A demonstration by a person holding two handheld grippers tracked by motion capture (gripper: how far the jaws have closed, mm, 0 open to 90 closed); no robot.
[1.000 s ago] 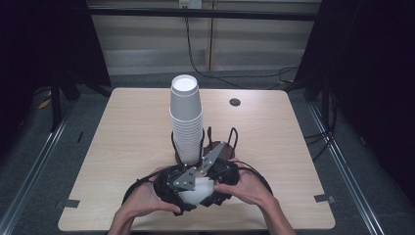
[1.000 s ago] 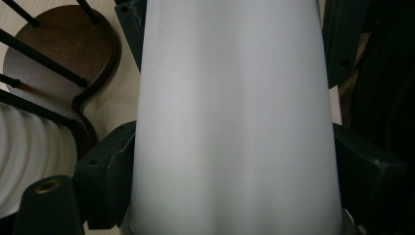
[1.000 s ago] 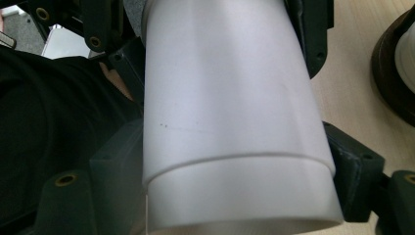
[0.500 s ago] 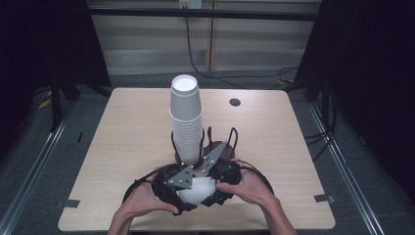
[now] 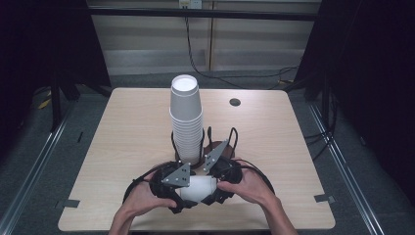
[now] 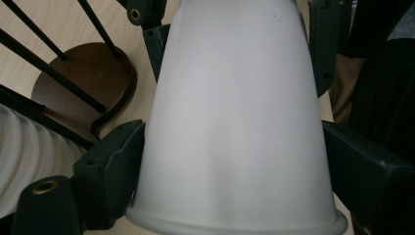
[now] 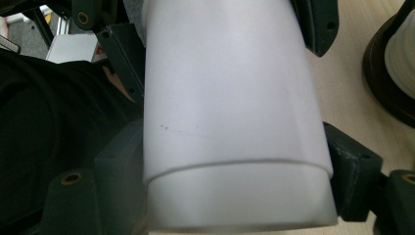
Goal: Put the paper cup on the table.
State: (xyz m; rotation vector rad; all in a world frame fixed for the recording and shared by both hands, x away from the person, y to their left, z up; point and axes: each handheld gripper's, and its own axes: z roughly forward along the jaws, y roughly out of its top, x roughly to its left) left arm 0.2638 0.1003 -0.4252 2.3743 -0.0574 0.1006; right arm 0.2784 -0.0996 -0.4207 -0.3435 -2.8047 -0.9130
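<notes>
Currently, in the high view, you hold both tools at the lower middle of the frame, just below the tall cup stack [image 5: 186, 122] standing in its dark wire holder [image 5: 208, 147]. Your left gripper [image 5: 183, 188] and right gripper [image 5: 210, 188] face each other, with white cups [image 5: 198, 187] lying sideways between them. The table [image 5: 122, 137] is otherwise bare apart from a small dark disc [image 5: 235, 102] at upper right.

Left gripper view: the jaws stand partly closed against the flanks of a white cup [image 6: 240, 122] near its rolled rim, at the bottom of the frame. The opposing tool's jaws show at the top edge, clamping the narrow end. The holder's brown base [image 6: 88, 78] sits at upper left.

Right gripper view: the jaws press both sides of a cup body [image 7: 230, 98]; a seam low in the frame suggests a second, nested cup [image 7: 240, 196]. You appear to be pulling two nested cups apart.

Risks, as judged:
- Squeezing too hard would dent the thin wall and lock the cups tighter together.
- A pull that is off the cups' axis could make one cup slip from the pads and drop to the table.
- Your tools sit close to the stack; a sudden release could swing a gripper into it and topple it.
</notes>
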